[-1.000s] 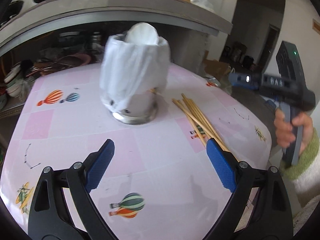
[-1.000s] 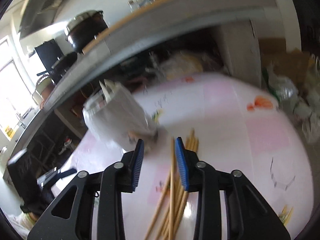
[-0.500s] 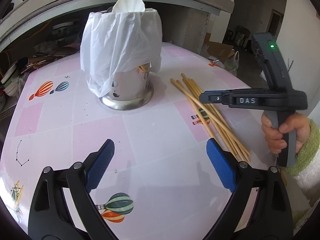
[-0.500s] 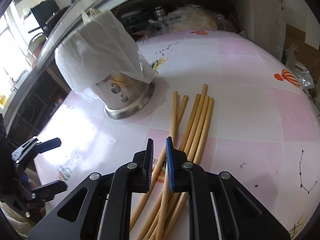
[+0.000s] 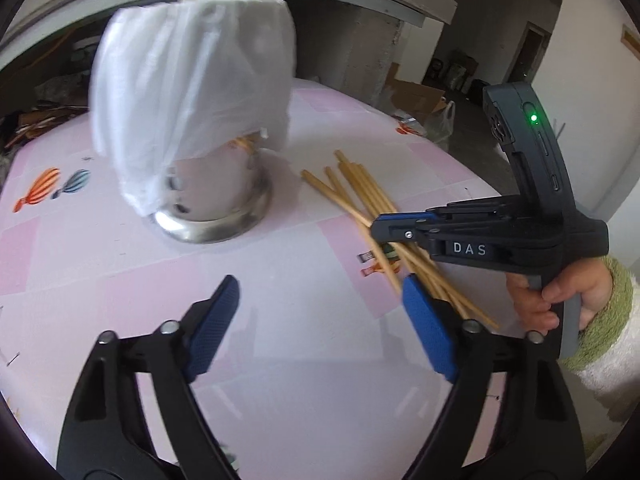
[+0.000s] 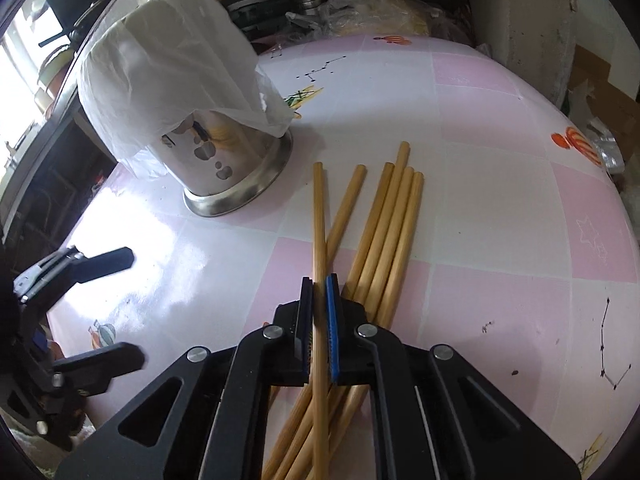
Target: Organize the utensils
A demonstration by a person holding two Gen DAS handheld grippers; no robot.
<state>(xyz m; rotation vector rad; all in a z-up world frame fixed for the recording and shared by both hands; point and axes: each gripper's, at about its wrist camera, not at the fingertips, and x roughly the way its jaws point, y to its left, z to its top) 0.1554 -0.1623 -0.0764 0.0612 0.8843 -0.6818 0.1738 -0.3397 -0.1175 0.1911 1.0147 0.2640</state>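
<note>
The right gripper [image 6: 319,312] has just closed its jaws on 1 chopstick [image 6: 319,220], which half a second ago only lay between blue pads that were not yet touching it. The stick now runs straight up the middle of the right wrist frame from between the pads, crossing over a neighbour. The other 5 chopsticks [image 6: 394,216] lie fanned on the pink checked tablecloth [image 6: 500,168], just right of the held one. So the pick is made, and I judge the lift comes next.

The left gripper [image 5: 320,312] sits at the bottom of its own frame with nothing between its pads; its jaws are narrowing from the wide spread of a second ago, and the view has drawn nearer to the steel utensil holder [image 5: 212,204]. That holder stands in the upper left of both frames, draped with a white plastic bag [image 5: 192,92] that hangs over its top. A hand [image 5: 540,300] in a green cuff grips the right tool's handle at the right edge. The bag looks likely to obstruct the holder's mouth, so the left gripper probably has to steady it or clear it.
</note>
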